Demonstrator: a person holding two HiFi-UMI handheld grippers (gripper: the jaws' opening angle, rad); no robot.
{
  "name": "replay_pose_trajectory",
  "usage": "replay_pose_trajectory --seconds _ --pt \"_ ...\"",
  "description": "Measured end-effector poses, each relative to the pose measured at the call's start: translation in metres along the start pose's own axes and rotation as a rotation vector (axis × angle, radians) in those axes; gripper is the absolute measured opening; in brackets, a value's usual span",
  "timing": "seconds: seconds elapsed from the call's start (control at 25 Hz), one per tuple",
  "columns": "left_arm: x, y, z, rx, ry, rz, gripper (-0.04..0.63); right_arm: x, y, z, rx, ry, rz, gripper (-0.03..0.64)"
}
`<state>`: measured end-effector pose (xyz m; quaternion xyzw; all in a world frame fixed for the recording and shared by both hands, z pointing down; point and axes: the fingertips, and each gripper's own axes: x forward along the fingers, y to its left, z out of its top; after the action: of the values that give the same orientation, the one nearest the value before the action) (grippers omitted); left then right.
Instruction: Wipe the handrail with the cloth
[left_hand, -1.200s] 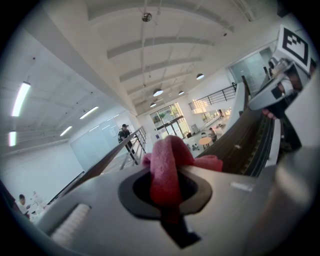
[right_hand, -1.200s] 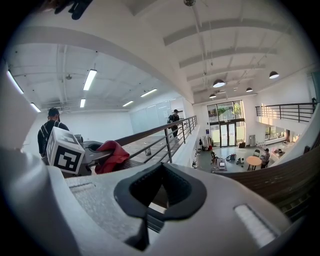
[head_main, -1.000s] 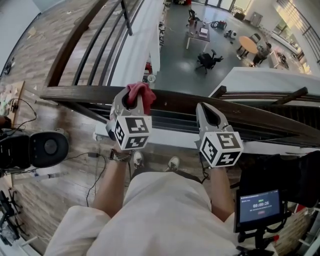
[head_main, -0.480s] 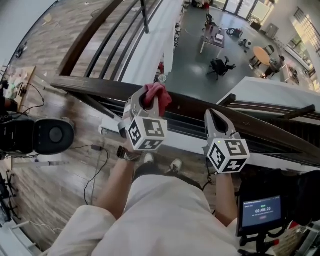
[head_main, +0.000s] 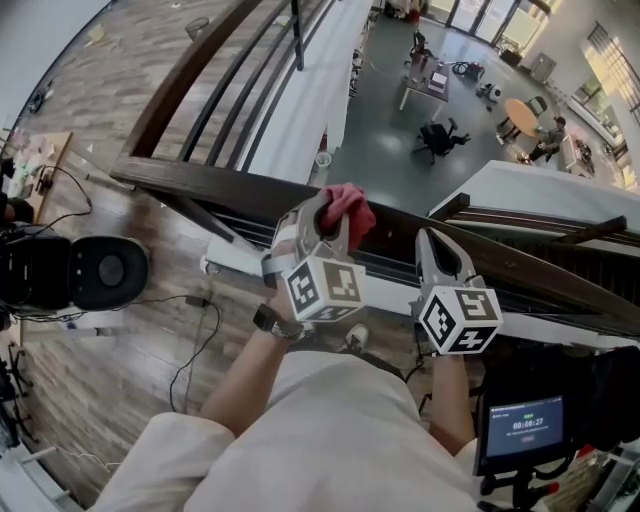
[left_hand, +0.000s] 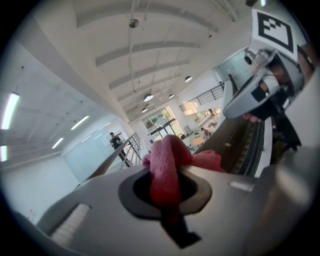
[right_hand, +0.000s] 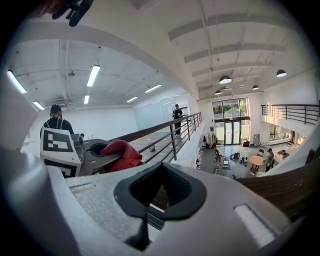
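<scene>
Mid-wipe, I judge: the left gripper (head_main: 328, 212) fingers pinch the cloth (head_main: 350, 203) against the handrail (head_main: 200, 181). At 3 o'clock, the right gripper (head_main: 437, 246) is closed on nothing. Next, slide along the rail.

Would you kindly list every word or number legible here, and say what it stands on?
"00:00:27": on the small screen at the head view's lower right.
The line above it: too small to read.
The marker squares on the left tool and right tool are patterns, not text.
</scene>
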<state>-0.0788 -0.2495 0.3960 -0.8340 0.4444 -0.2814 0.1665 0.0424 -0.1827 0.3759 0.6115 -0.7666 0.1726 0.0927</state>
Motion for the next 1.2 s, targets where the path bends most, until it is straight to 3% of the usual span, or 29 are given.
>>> replay_pose_trajectory --seconds 0.4,1.2 --pt "0.002 0.009 -0.005 0.026 -0.014 -0.020 0.025 0.012 0.007 0.002 0.001 0.006 -0.032 0.003" --pt "-0.001 0.038 -0.019 -0.007 0.017 0.005 0.025 0.020 0.020 0.008 -0.008 0.012 -0.015 0.003"
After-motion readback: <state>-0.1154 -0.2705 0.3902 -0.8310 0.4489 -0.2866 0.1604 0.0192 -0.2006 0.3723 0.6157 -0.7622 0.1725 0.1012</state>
